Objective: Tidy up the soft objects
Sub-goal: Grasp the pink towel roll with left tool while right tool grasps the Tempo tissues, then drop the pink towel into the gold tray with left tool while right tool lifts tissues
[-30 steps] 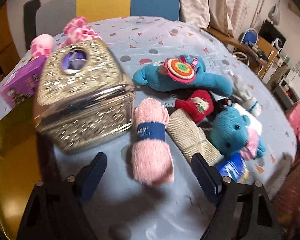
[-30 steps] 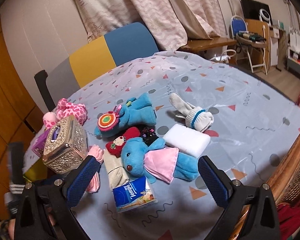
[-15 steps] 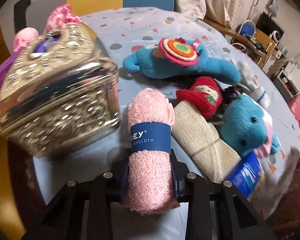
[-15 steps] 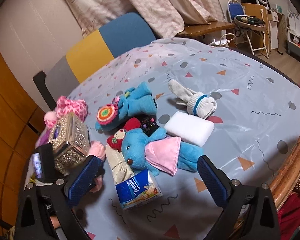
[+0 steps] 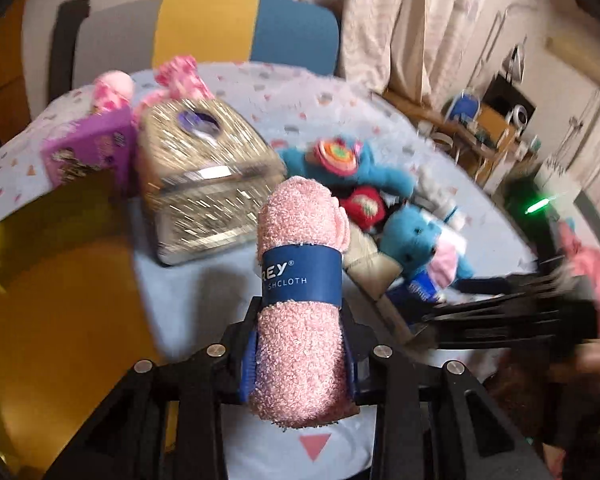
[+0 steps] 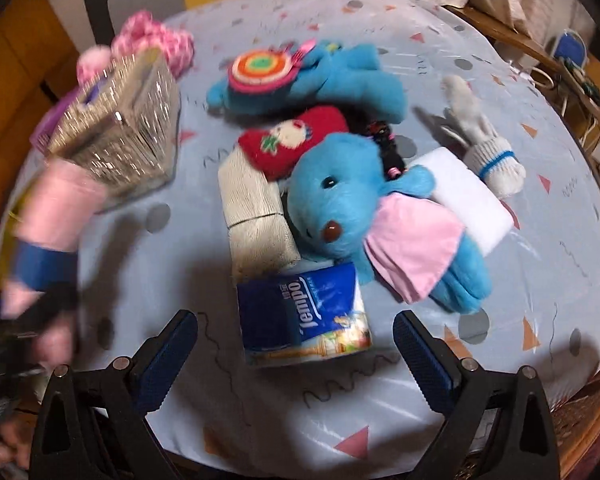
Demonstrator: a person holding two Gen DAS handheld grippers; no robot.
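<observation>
My left gripper (image 5: 300, 352) is shut on a rolled pink washcloth (image 5: 300, 304) with a blue paper band, held above the table. The washcloth also shows blurred at the left of the right wrist view (image 6: 52, 216). My right gripper (image 6: 296, 344) is open and empty, low over a blue Tempo tissue pack (image 6: 300, 316). Behind the pack lie a beige folded cloth (image 6: 252, 208), a blue plush in a pink dress (image 6: 364, 216), a red plush (image 6: 296, 140), a blue plush with a round striped disc (image 6: 320, 76), a white sponge block (image 6: 468, 200) and a white sock (image 6: 484, 144).
A gold metal tissue box (image 5: 208, 176) stands at the left, with a purple box (image 5: 88, 152) and a pink plush (image 5: 180, 76) behind it. A yellow surface (image 5: 60, 300) lies off the table's left edge. A grey-yellow-blue chair (image 5: 244, 32) stands behind the table.
My left gripper closed on the pink washcloth and lifted it off the table. My right gripper moved down and forward, close over the tissue pack, still open.
</observation>
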